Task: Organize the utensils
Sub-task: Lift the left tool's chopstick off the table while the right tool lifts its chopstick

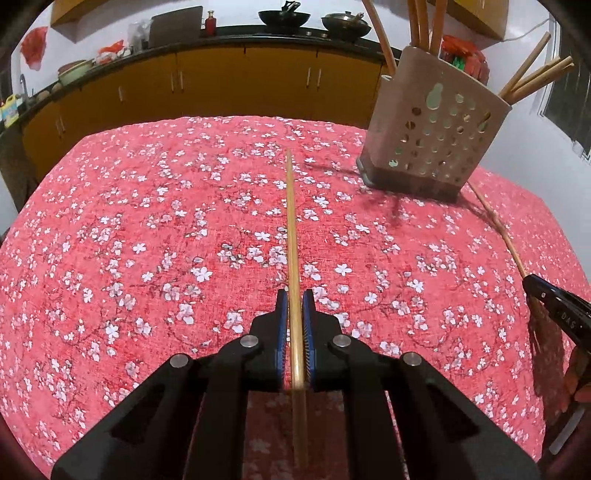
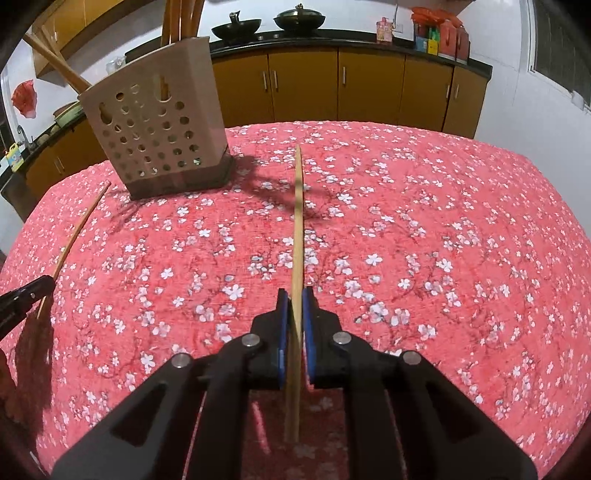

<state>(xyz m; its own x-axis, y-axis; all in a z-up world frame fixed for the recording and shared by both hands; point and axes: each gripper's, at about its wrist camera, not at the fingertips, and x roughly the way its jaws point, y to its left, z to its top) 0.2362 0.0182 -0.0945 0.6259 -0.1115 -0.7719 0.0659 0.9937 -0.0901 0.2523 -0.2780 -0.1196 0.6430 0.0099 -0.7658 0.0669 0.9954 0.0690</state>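
While both grippers are engaged, the following is recorded.

Left gripper (image 1: 295, 306): its jaws are closed on a chopstick (image 1: 291, 229), which is pinched between the blue pads and runs forward along the line of the fingers, its far end over the cloth.

Right gripper (image 2: 294, 306): its jaws are likewise closed on a second chopstick (image 2: 298, 221), held in the same lengthwise manner, its tip directed toward the far edge of the surface.

Cross-check: the right gripper with its stick is seen at the right margin of the left wrist view, and the left gripper at the left margin of the right wrist view.

Utensil holder (image 1: 432, 140): a pale perforated caddy is stood upright on the floral tablecloth (image 1: 147, 221), ahead of and between the two grippers. Several chopsticks (image 1: 424, 26) are already lodged in it and lean outward.

Surface: no further loose utensils are observed on the visible cloth.

Handling, judged: each stick is taken to be light, stiff and smooth-sided. Being thin and round or near round, it may roll or pivot between the pads if held loosely.

Grip point, judged: both are held toward the rear end, leaving a long overhang; the tip will swing widely with small wrist turns.

Step in hand, judged: carriage of both sticks to the holder.

Risk, judged: a tip may catch on the rim or on the leaning sticks.
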